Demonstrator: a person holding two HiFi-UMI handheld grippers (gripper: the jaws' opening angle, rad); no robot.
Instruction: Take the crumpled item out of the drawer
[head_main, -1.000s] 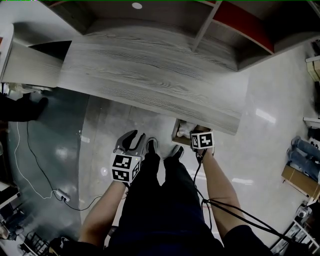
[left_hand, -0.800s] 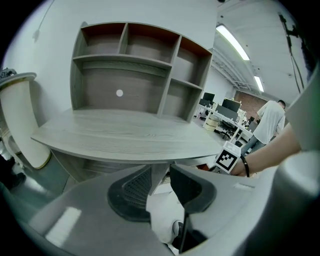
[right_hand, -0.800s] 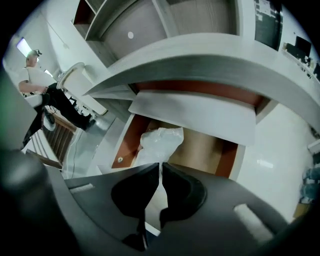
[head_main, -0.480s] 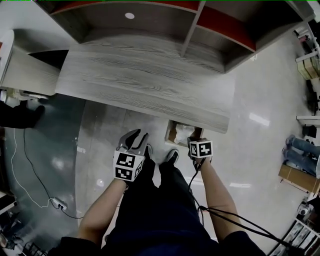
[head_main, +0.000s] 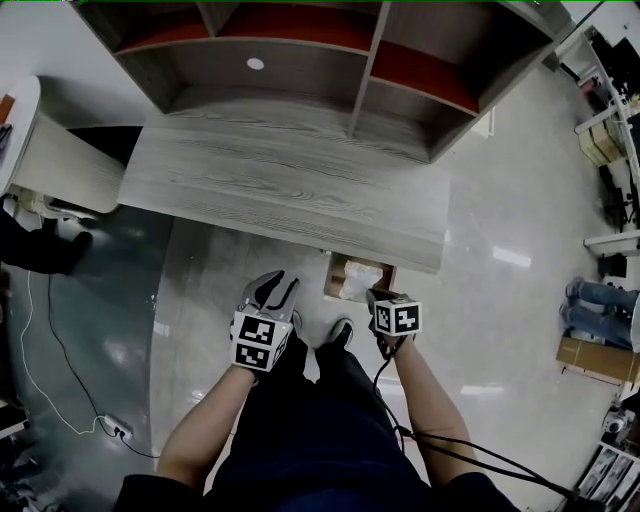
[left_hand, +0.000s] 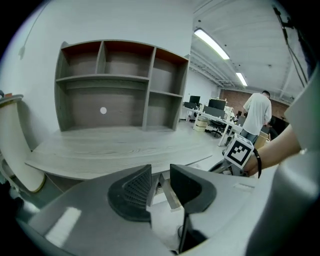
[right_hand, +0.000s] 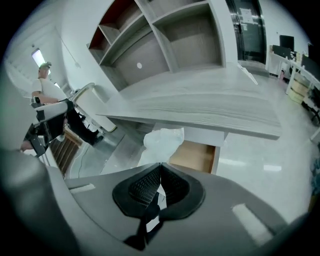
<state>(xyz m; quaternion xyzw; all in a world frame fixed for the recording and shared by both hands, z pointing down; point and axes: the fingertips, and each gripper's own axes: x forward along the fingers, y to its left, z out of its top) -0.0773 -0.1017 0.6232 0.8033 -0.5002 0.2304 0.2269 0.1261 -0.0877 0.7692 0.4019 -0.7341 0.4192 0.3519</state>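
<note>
Slippage threatens: right gripper (right_hand: 160, 172) jaws, just closed, pinch only a thin edge of the crumpled item (right_hand: 162, 141) above the open drawer (right_hand: 195, 157); a jerk could drop it; left gripper (left_hand: 160, 175) jaws stand apart, empty.

Ceiling light strips (left_hand: 212, 45) give bright, even light; the polished floor (head_main: 510, 258) throws back white glare. Both gripper views bend into dark corners, and my right gripper (right_hand: 160, 170) looms soft up close.
</note>
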